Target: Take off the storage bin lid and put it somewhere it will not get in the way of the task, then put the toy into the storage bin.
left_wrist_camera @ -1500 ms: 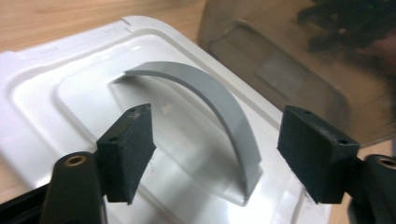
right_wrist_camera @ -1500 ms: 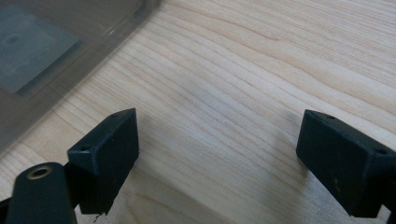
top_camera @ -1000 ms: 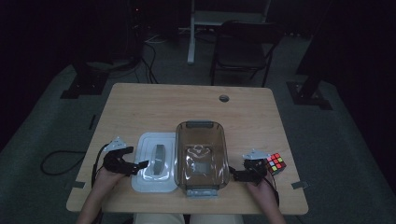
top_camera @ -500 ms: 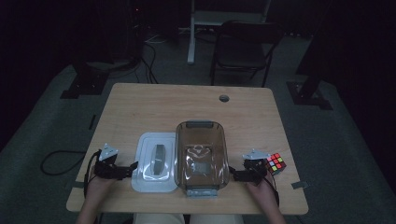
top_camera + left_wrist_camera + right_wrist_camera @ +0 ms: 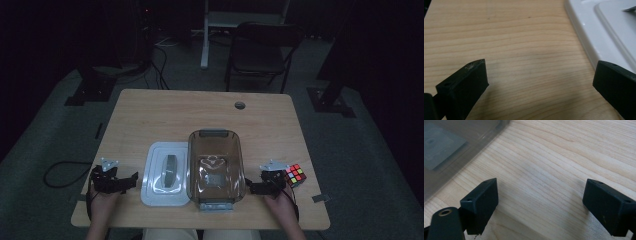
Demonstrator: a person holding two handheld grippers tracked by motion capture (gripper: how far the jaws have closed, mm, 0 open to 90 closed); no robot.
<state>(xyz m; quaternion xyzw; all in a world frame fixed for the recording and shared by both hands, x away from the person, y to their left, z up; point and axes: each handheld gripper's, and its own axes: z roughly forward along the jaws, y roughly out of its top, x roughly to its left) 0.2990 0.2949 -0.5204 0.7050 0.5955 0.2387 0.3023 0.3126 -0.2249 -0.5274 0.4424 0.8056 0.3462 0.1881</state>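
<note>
Your tabletop (image 5: 200,112) is pale wood with a round cable hole (image 5: 240,105) near its 12 o'clock edge. On it, just below centre, a clear brown-tinted bin (image 5: 215,167) sits with a white lid (image 5: 166,173) touching its 9 o'clock side; a colourful puzzle cube (image 5: 295,174) lies toward 4 o'clock, near the edge

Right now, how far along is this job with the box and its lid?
The white lid already lies on the table beside the clear plastic box. Nothing is in hand: left gripper and right gripper sit open and empty. The Rubik's cube looks untouched, perhaps still to be boxed.
</note>
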